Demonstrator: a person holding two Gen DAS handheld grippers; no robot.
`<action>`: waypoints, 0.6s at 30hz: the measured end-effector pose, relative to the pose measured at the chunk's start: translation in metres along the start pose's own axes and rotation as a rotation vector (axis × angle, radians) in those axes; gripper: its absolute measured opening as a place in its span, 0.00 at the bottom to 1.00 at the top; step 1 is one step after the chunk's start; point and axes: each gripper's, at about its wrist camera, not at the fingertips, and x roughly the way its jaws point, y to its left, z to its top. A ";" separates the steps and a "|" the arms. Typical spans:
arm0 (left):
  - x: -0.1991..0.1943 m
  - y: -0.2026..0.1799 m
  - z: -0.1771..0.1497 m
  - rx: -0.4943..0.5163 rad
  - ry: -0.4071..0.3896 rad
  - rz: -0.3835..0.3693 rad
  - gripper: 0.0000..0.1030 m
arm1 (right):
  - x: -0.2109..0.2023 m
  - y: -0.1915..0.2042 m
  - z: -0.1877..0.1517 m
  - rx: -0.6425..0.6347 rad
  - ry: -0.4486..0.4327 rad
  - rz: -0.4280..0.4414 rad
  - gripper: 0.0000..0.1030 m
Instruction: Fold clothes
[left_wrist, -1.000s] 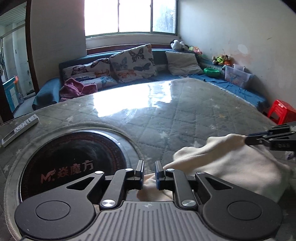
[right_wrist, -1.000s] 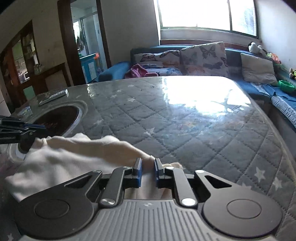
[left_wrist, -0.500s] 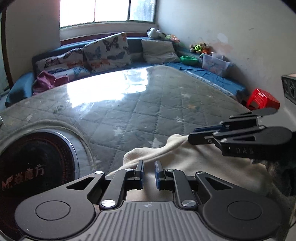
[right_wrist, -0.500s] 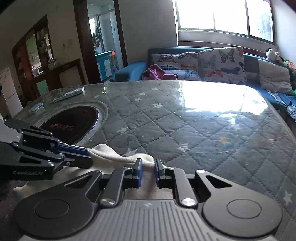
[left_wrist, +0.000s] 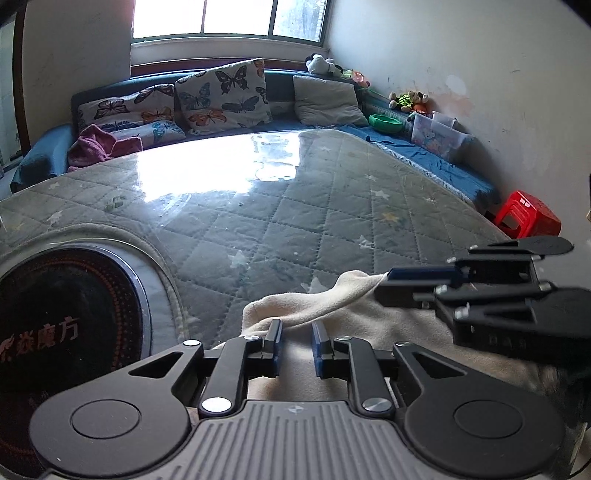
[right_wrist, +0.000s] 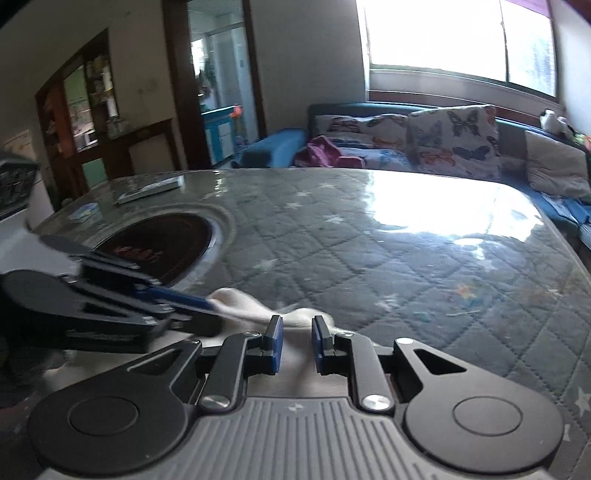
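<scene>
Here the cream cloth (left_wrist: 343, 314) lies bunched on the quilted table (left_wrist: 314, 221).

You have one cream garment (left_wrist: 343, 314) between two tongs — left tongs (left_wrist: 294, 343), right tongs (right_wrist: 297, 345). Ahead of them: three butterfly cushions (left_wrist: 221, 96), one grey cushion (left_wrist: 325, 101), one red stool (left_wrist: 528, 218).

Cream garment (left_wrist: 332, 314); grey star-quilted desk (left_wrist: 295, 221) cover; butterfly-print cushion (left_wrist: 225, 96); red stool (left_wrist: 528, 218); blue-padded black fingers (left_wrist: 318, 343).
</scene>
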 end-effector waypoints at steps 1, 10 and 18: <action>0.000 0.001 0.000 -0.004 0.001 -0.003 0.18 | 0.000 0.004 -0.001 -0.014 0.003 0.005 0.16; 0.002 0.005 0.003 -0.026 0.017 -0.019 0.18 | -0.012 0.036 -0.015 -0.157 -0.012 0.047 0.16; 0.002 0.004 0.004 -0.023 0.026 -0.013 0.18 | -0.029 0.057 -0.037 -0.252 0.005 0.077 0.16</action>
